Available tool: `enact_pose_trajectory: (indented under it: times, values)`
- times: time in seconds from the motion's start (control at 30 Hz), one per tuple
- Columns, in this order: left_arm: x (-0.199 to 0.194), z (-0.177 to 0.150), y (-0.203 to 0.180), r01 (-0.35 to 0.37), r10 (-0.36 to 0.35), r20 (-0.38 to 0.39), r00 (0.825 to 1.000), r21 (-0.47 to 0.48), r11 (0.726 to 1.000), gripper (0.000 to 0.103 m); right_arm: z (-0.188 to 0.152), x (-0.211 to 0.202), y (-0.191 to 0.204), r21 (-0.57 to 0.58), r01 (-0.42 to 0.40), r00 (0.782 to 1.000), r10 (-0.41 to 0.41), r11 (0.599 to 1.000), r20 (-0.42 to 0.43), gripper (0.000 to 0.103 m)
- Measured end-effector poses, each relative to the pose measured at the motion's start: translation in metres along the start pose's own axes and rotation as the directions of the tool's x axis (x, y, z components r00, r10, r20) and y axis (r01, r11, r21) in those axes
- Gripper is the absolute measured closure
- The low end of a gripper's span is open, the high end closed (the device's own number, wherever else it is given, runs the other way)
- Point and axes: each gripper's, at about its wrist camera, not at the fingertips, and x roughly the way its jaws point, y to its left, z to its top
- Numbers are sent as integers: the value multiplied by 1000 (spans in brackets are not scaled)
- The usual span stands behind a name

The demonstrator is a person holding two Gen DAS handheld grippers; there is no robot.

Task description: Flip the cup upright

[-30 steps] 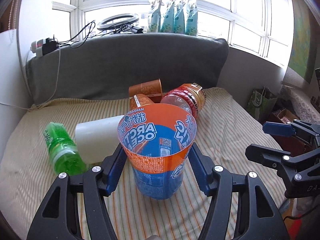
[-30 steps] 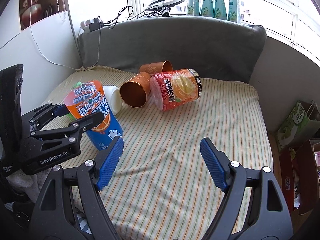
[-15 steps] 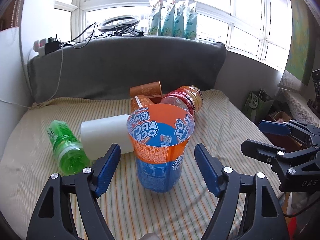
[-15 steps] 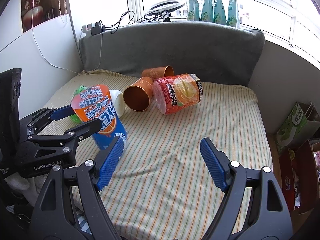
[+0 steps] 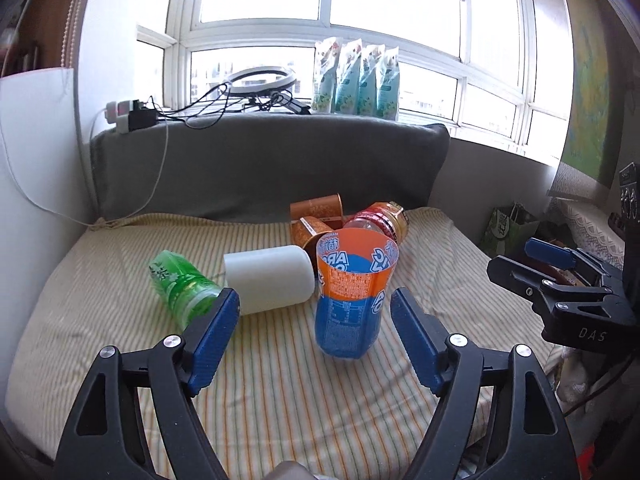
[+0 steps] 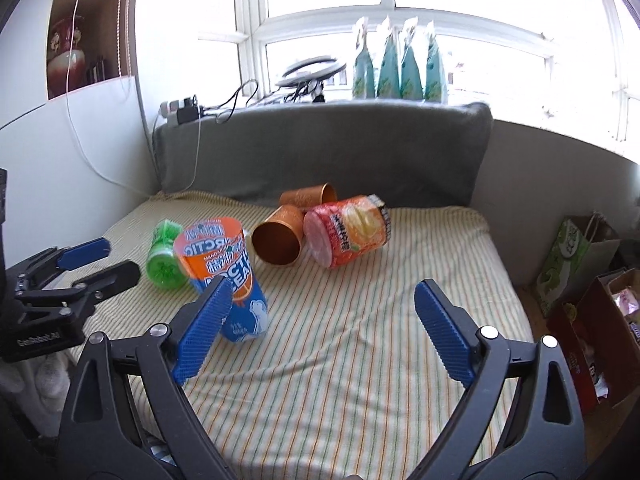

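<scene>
The orange-and-blue cup point(image 5: 352, 296) stands upright, mouth up, on the striped mattress point(image 5: 280, 392), just beyond the left gripper point(image 5: 316, 340). The left gripper's jaws are spread wide and grip nothing; the cup sits ahead of the gap between the blue pads point(image 5: 212, 338), slightly right of centre and clear of both. A white cup point(image 5: 268, 280) lies on its side just left of the cup, with a green bottle point(image 5: 180, 284) farther left. Two copper cups point(image 6: 280, 240) and a red-labelled jar point(image 6: 348, 234) lie behind. The right gripper point(image 6: 324, 328) is also wide open and empty, with the cup at its near left, partly hidden behind the left pad.
</scene>
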Motion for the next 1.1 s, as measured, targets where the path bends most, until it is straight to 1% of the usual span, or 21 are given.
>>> enact_pose_trajectory:
  times: [0.03,0.07,0.1,0.2,0.27,0.37,0.5,0.6,0.7,0.87,1.1]
  values:
    - [-4,0,2,-5,5,15,1000,0,1000,23,-1,-5,3,-3,20,1000,-20,1000,25,7]
    - [-9,0,4,-16,16,32,999,0,1000,23,-2,-8,6,-3,30,999,-30,1000,43,1]
    - [-13,1,5,-20,20,50,999,-2,1000,23,-2,-13,8,2,40,997,-40,999,65,0]
    - [-19,1,13,-34,36,66,997,-22,999,20,-2,-25,12,20,64,990,-66,998,126,0]
    - [-23,2,17,-46,48,82,995,-36,998,20,-1,-31,13,33,85,984,-89,996,156,0]
    - [-33,4,22,-92,97,134,986,-39,995,19,0,-39,12,63,87,978,-97,994,186,0]
    - [-40,9,30,-104,114,166,979,-70,992,19,0,-45,8,103,82,973,-102,991,208,0]
    - [-43,11,32,-122,132,186,974,-67,990,19,0,-46,5,116,97,968,-120,989,218,0]
    - [-46,12,33,-125,136,195,971,-70,990,19,0,-47,4,123,99,967,-125,987,222,0]
    - [-48,11,34,-125,137,195,971,-72,990,19,0,-49,6,115,121,962,-145,986,232,0]
    - [-49,11,36,-114,127,195,973,-75,991,19,0,-50,6,120,120,962,-145,985,230,0]
